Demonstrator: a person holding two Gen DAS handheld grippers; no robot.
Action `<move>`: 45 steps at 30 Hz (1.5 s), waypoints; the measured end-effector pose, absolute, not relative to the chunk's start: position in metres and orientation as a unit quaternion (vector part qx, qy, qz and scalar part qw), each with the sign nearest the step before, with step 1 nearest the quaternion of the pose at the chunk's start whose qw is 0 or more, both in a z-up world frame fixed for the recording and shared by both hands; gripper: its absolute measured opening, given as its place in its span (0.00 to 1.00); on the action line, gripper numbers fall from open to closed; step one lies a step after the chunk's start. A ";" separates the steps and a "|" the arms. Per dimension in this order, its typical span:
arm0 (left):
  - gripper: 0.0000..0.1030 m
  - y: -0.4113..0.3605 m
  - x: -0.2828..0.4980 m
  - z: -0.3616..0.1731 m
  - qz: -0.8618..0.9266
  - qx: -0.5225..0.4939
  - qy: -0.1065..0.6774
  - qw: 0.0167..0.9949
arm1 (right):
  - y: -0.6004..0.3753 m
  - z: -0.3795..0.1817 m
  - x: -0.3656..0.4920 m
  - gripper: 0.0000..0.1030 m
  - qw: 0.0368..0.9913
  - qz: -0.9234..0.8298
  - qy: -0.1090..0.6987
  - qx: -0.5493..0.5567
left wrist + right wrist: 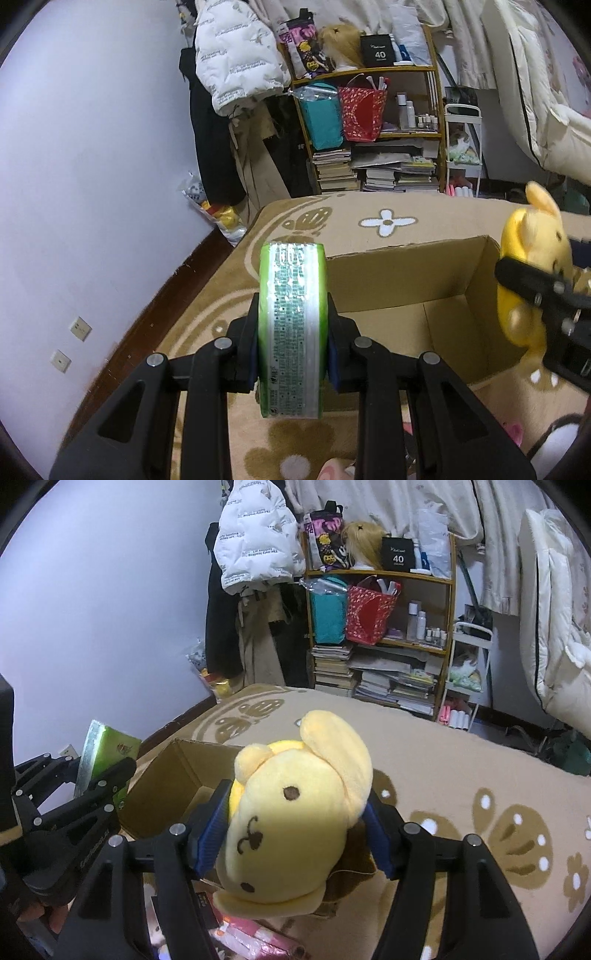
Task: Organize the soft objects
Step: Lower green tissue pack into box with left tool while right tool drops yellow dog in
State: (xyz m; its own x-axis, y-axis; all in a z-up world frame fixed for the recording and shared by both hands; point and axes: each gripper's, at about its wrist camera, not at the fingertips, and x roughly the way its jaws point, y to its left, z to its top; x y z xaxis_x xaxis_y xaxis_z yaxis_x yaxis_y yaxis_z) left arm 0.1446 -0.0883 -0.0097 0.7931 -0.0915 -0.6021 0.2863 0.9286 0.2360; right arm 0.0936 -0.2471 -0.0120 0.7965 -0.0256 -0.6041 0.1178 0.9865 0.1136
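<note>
The box (424, 280) on the rug looks empty, so nothing seems stowed yet. At its three o'clock, the right gripper (295, 834) pinches the plush (295, 812); at nine o'clock, the left gripper (293, 332) clamps the tissue pack (293, 325).

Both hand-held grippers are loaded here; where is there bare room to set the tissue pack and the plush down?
The cardboard box shows a bare floor as far as visible. The beige flower rug is bare between the box and the bookshelf. It is crowded near the camera: pink packets lie under the yellow plush.
</note>
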 end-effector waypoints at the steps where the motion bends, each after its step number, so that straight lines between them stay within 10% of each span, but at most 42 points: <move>1: 0.26 -0.088 0.148 -0.012 -0.101 0.153 0.310 0.933 | -0.247 -0.016 0.094 0.68 0.944 -0.034 0.319 0.078; 14: 0.30 -0.081 0.165 -0.033 -0.094 0.133 0.346 0.924 | -0.246 -0.042 0.103 0.73 0.936 -0.027 0.343 0.075; 18: 0.66 -0.077 0.161 -0.028 -0.083 0.132 0.331 0.931 | -0.248 -0.043 0.103 0.75 0.935 -0.028 0.346 0.079; 27: 0.98 -0.062 0.146 -0.008 -0.074 0.122 0.307 0.941 | -0.250 -0.031 0.091 1.00 0.942 -0.030 0.325 0.081; 45: 1.00 -0.009 0.088 0.030 -0.036 0.105 0.302 0.947 | -0.234 0.008 0.039 1.00 0.946 -0.022 0.309 0.093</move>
State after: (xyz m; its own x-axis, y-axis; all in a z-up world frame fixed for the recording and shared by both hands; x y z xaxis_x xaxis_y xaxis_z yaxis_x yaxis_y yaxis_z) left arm 0.0875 -0.0092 0.0303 0.8148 -0.0049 -0.5797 0.1320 0.9753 0.1773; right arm 0.0395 -0.2343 0.0084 0.8079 0.0151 -0.5891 0.0994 0.9818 0.1615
